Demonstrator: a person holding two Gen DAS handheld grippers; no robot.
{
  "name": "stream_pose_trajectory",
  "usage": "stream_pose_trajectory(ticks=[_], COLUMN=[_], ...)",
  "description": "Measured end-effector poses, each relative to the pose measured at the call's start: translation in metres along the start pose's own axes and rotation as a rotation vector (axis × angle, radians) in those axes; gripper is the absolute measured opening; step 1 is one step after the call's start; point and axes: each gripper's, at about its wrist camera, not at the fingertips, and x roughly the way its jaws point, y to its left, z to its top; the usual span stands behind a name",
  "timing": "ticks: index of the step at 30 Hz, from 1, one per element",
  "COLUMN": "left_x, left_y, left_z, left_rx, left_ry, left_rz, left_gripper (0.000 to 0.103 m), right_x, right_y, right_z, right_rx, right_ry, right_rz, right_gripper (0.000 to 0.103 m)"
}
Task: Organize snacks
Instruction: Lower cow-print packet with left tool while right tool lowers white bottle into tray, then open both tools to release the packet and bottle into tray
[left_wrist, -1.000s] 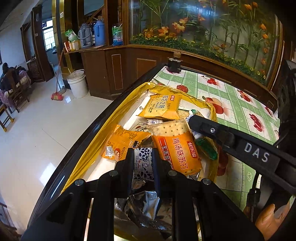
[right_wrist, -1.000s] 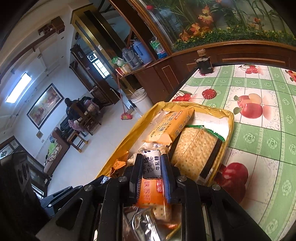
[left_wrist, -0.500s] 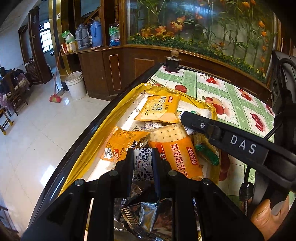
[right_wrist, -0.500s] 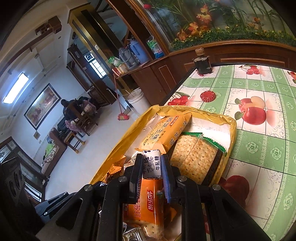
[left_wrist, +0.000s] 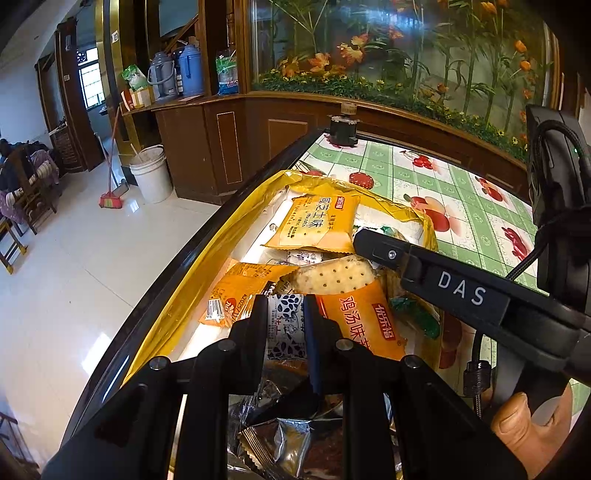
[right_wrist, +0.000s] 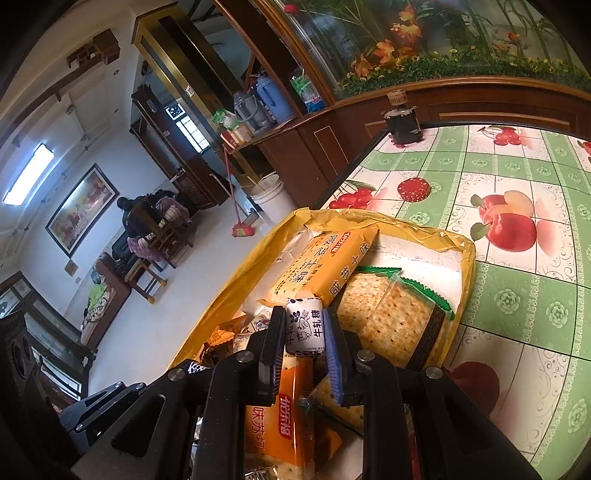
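Both handheld grippers were held over a yellow-lined tray of snacks at the edge of a table covered in a green fruit-print cloth.

The left gripper had its jaws clamped on a small white candy with a dark flower print, which stood upright between the fingers. Crumpled silver foil wrappers lay directly under that gripper.

The right gripper was closed on a second white candy of the same print; both pads pressed its sides, and it sat above the other packets. In the left view that gripper's long black finger crossed over the tray, and a thumb showed at the lower right.

Inside the tray, a yellow cracker packet lay toward the far end. Beside it, on the cloth side, lay a clear packet of crackers with green trim. An orange cracker packet lay nearer, just beside the left gripper, with a smaller orange packet on its other side.

A dark jar stood at the far table corner. On the floor beyond were a white bucket and a broom.
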Motion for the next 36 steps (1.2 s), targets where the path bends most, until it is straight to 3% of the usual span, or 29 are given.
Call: stream_pose_trajectory(ticks=[26,28,30,31,33,35,36], left_x=[0.014,0.015,0.012,0.011,0.007,0.003,0.001], left_y=[0.008,0.008,0.008,0.008,0.011,0.012,0.013], left_z=[0.002,0.002,0.002,0.003,0.003,0.003,0.003], left_rx=[-0.037,-0.028,-0.026,-0.029,-0.046,-0.062,-0.066], left_ry=[0.059,0.062,0.056,0.050,0.045,0.041,0.035], left_rz=[-0.036,-0.030,-0.019,-0.015,-0.017,-0.017,-0.017], left_gripper=[0.016,0.016,0.016,0.017,0.024,0.055,0.062], right_x=[0.012,0.010,0.003,-0.002,-0.012,-0.022,-0.026], right_y=[-0.005,-0.005,-0.004,-0.003,-0.001,0.001,0.001], right_z=[0.007,0.008,0.009,0.010,0.011,0.012,0.013], right_rx=[0.013,0.016,0.023,0.022,0.017,0.014,0.014], right_ry=[0.020,0.014,-0.015,-0.032,-0.057,-0.073,-0.078], right_rz=[-0.012,-0.017,-0.013,-0.019,-0.020,-0.021,-0.021], right_gripper=[0.025,0.033,0.056,0.058,0.059,0.059,0.060])
